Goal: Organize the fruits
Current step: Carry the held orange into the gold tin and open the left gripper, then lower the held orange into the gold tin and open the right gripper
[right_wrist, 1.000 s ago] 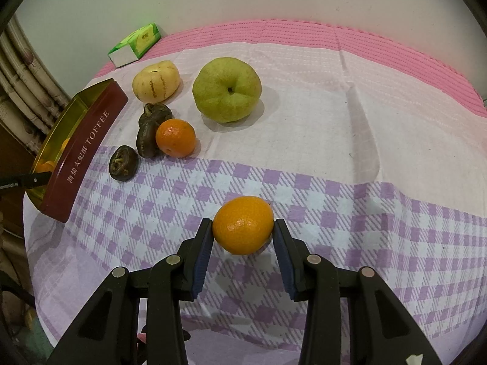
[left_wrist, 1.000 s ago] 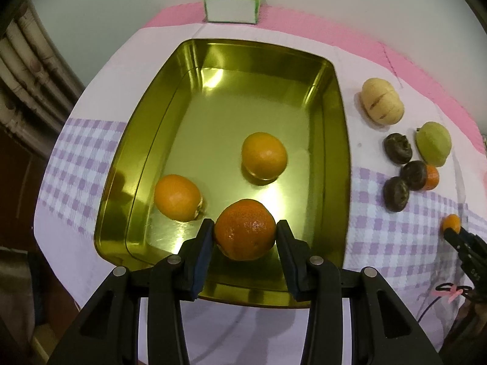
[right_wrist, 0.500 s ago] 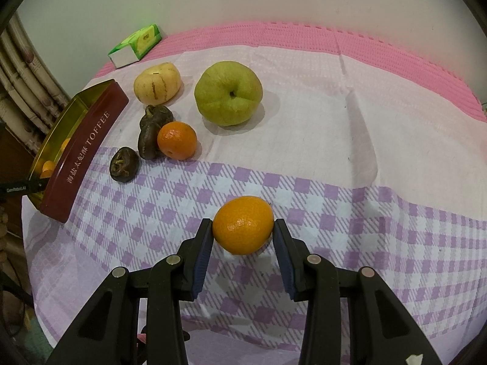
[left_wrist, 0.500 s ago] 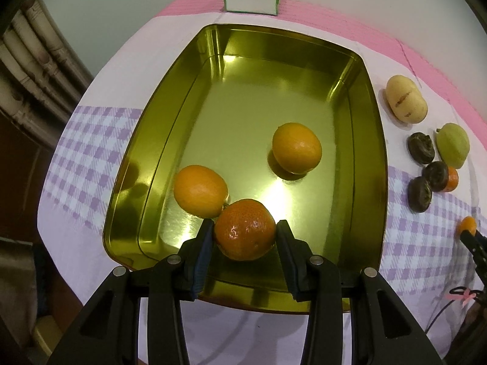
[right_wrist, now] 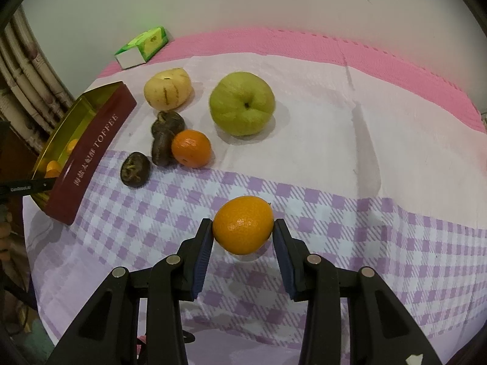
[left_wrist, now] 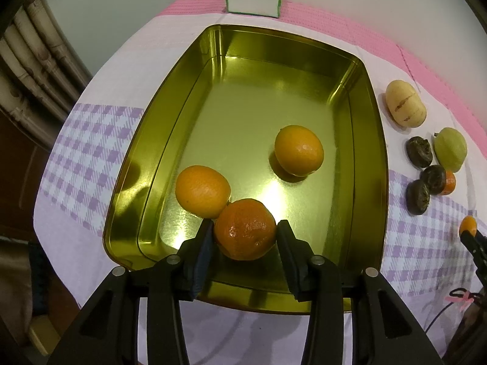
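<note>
My left gripper (left_wrist: 245, 225) is shut on a dark orange (left_wrist: 243, 238) low over the near end of a gold tin tray (left_wrist: 375, 152). That orange touches a second orange (left_wrist: 202, 191) lying in the tray, and a third orange (left_wrist: 299, 150) lies further in. My right gripper (right_wrist: 242, 223) is shut on a lighter orange (right_wrist: 242, 229) just above the checked tablecloth (right_wrist: 350, 228). The tray (right_wrist: 91, 152) shows at the left edge of the right wrist view. In the left wrist view the right gripper's fingertips (left_wrist: 471, 237) appear at the far right with their orange.
Right of the tray lie a pale striped melon (right_wrist: 168, 91), a green apple-like fruit (right_wrist: 242, 108), three dark wrinkled fruits (right_wrist: 162, 147) and a small orange (right_wrist: 191, 148). A green and white box (left_wrist: 254, 0) stands at the back by the wall. Bamboo poles (left_wrist: 36, 70) stand left of the table.
The left gripper has shifted a little to the left over the tray, so its orange now touches the orange lying there. The right gripper and its orange have hardly moved.
</note>
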Available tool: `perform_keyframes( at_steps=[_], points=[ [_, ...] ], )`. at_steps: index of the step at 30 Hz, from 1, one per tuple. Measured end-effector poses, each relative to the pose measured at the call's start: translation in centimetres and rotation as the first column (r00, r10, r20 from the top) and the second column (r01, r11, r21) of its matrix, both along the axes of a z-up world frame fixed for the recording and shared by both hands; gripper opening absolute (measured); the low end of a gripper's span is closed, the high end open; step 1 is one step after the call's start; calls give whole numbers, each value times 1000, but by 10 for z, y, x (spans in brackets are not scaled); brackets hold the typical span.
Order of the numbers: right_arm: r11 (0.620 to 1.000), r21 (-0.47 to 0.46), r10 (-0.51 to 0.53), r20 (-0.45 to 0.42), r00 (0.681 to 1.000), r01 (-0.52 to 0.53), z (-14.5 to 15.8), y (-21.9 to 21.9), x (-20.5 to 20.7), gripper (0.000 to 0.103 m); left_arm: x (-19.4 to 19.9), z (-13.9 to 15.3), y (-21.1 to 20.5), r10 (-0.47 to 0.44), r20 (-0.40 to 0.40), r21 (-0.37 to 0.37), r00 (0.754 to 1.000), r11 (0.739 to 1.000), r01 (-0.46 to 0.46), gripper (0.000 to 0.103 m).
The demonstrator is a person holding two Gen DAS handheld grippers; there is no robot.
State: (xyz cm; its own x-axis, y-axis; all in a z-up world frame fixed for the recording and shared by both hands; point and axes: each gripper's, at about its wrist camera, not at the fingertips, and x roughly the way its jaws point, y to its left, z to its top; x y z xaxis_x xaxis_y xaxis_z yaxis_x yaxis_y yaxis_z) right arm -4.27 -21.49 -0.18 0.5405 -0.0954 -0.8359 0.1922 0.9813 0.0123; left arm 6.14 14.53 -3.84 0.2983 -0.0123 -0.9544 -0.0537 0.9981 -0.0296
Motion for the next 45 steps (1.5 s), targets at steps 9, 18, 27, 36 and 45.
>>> perform_keyframes(
  at_steps=[9, 18, 27, 36, 45],
  points=[
    [993, -19, 118, 19, 993, -118, 15, 50, 24, 38, -14, 36, 8, 8, 126, -64, 992, 998, 0, 59],
    [933, -19, 360, 57, 931, -359, 34, 143, 68, 38, -32, 77, 51, 140, 269, -26, 953, 990, -138, 65],
    [855, -23, 519, -6, 855, -519, 21, 221, 110, 38, -42, 68, 96, 296, 249, -25, 922, 954, -300, 66],
    [831, -53, 545, -119, 830, -554, -4, 248, 137, 38, -39, 64, 96, 292, 237, -27, 927, 955, -294, 67],
    [823, -84, 544, -167, 822, -562, -21, 257, 146, 38, -39, 64, 93, 281, 241, -24, 929, 959, -284, 69]
  ],
)
